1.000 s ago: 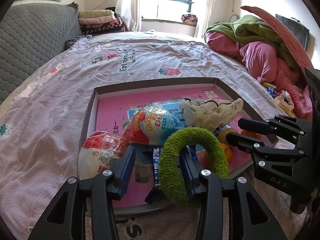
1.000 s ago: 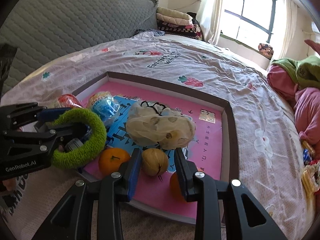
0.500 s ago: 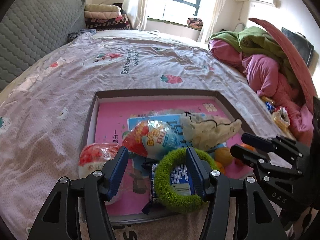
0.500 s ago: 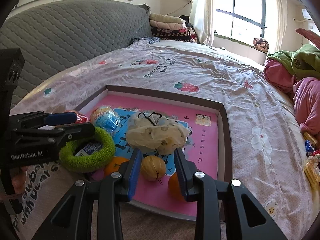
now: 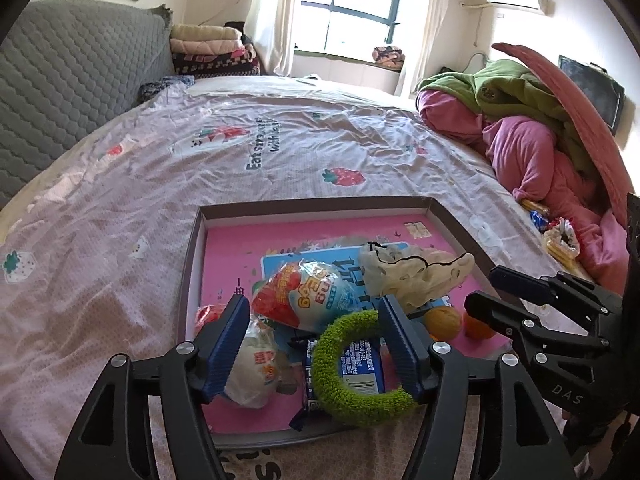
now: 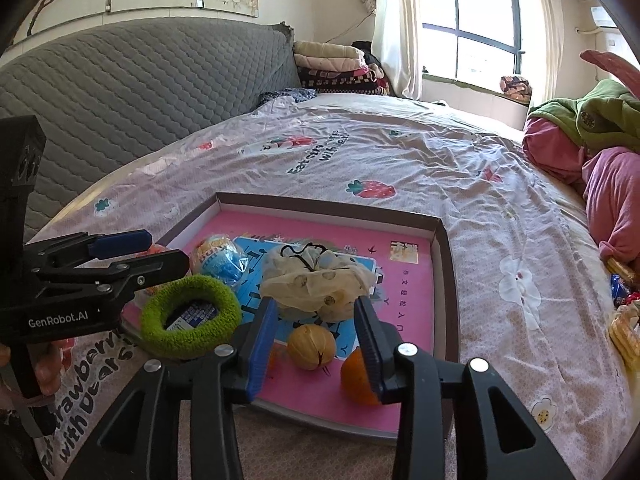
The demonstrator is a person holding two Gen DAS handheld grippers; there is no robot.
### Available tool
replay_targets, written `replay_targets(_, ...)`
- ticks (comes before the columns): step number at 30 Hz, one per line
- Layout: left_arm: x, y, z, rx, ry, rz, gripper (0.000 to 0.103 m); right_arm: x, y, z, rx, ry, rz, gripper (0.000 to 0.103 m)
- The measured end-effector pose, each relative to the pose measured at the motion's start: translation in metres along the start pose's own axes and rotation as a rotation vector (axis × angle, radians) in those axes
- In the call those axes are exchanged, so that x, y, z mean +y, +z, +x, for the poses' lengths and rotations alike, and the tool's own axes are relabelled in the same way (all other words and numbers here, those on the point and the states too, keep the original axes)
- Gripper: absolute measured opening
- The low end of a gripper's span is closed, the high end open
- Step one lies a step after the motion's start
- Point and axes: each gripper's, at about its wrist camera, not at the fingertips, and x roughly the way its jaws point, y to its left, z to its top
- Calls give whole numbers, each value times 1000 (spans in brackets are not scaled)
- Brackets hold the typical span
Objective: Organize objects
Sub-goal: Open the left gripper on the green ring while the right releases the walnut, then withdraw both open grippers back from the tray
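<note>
On tray, green ring, left tool open

Fuzzy green hair ring, pink-floored brown-rimmed tray, cream spotted scrunchie, orange tangerine, pale lilac strawberry-print bedsheet, grey quilted headboard, blue-padded black jaws

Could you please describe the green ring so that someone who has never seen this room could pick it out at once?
On the bed lies a shallow box with a pink floor. At its near left corner, beside the left gripper, a fuzzy green ring rests on a blue snack packet. It is the only green, ring-shaped thing there; its neighbours are plastic-wrapped snacks and round orange fruit.
</note>
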Motion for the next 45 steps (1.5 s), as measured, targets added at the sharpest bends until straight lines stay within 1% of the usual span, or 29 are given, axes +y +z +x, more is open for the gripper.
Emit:
replay_targets(7,-4,1,-5,-10,9,15,71,-2,2,-9,-28,-13,16,50)
replay_targets(9,-6,1,-6,-12,6,17,74,-2,3,-13,-36,-8,22,51)
replay_targets(12,-8,1,-11,-17,-1,21,74,0,2,-19,-53,2,20,52)
replay_targets(14,-9,1,-13,-23,0,27,75,2,3,-24,-69,3,16,55)
replay_targets(16,-11,1,-16,-32,1,35,75,2,3,-28,-87,2,19,60)
replay_targets(23,-11,0,-23,-50,13,37,78,2,3,-38,-117,0,35,66)
replay_targets(28,-8,1,-25,-52,21,27,78,-2,3,-41,-124,7,56,68)
replay_targets(33,-6,-1,-26,-51,41,24,80,1,0,-42,-124,4,47,70)
replay_targets(41,-9,-7,-35,-69,80,34,81,16,-3,-51,-155,-35,-9,70)
replay_targets(45,-9,-12,-44,-88,113,22,81,18,-5,-56,-173,-46,-5,70)
